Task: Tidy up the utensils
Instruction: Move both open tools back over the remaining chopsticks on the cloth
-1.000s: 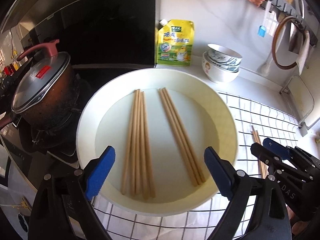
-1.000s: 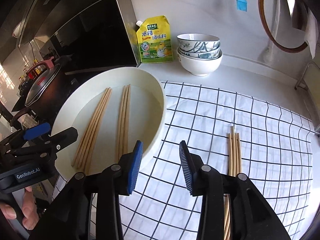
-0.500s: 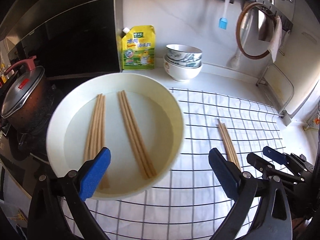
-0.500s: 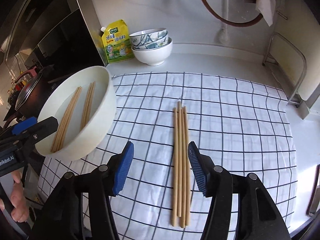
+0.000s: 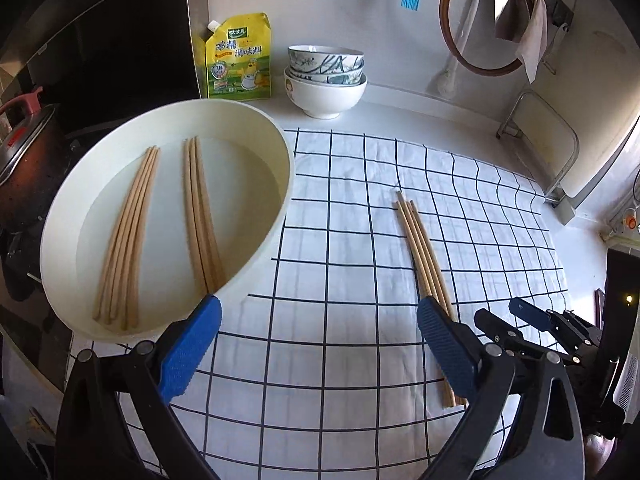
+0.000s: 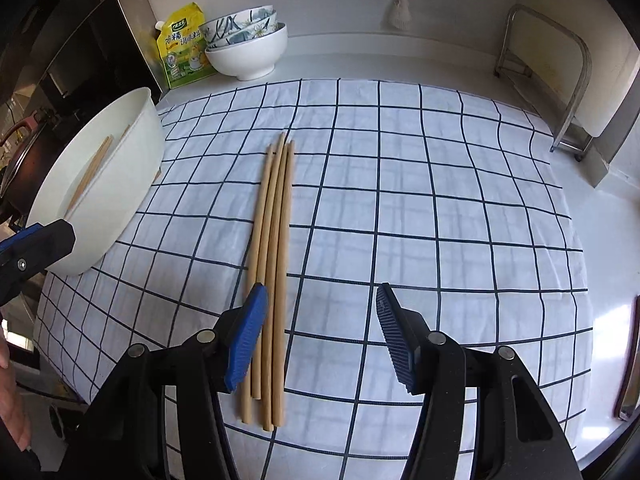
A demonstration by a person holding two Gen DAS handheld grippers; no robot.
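Left wrist view shows the left hand-held gripper (image 5: 318,350) with its blue pads spread wide and nothing between them, above a white cloth with a dark grid (image 5: 352,240) that covers the bench. At the cloth's left edge sits a white basin (image 5: 276,216), partly overlapping it, with two bundles of wooden chopsticks (image 5: 164,224) lying side by side inside. A third bundle of chopsticks on the cloth (image 5: 420,252) lies right of the basin, well apart from it, its near end beside the gripper's right pad. Behind the cloth, against the wall, stand a yellow seasoning pouch (image 5: 239,58) and stacked bowls (image 5: 325,78).

Right wrist view: the right hand-held gripper (image 6: 318,340) is about half open and grips nothing. The chopsticks on the cloth (image 6: 274,248) lie along the cloth near its middle, their near ends running beside the gripper's left pad; I cannot tell whether it touches them
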